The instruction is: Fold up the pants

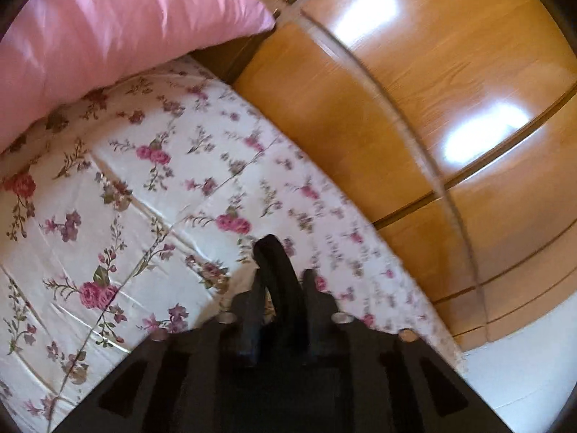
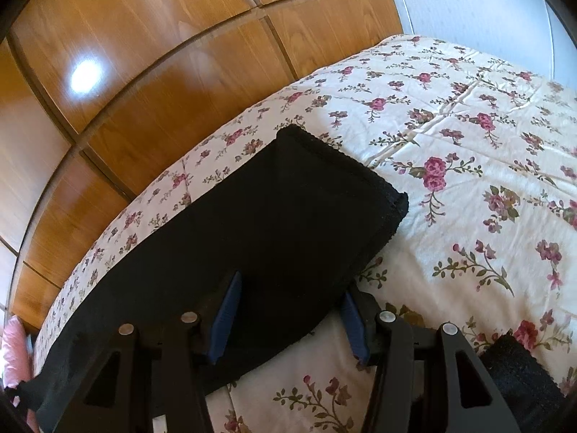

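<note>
The black pants lie stretched over the floral bedspread, hem end toward the far edge. My right gripper hovers at the near edge of this leg, jaws open. Its left blue pad lies over the cloth, and the right pad sits just past the cloth's edge. In the blurred left wrist view, a narrow black strip of the pants rises between the fingers of my left gripper. Bedspread shows through a gap beside the strip, so the jaws stand open around it.
A pink pillow rests at the head of the bed. Glossy wooden wardrobe doors run close along the bed's far side. Another dark textured piece sits on the bedspread at the lower right. A pale wall stands behind.
</note>
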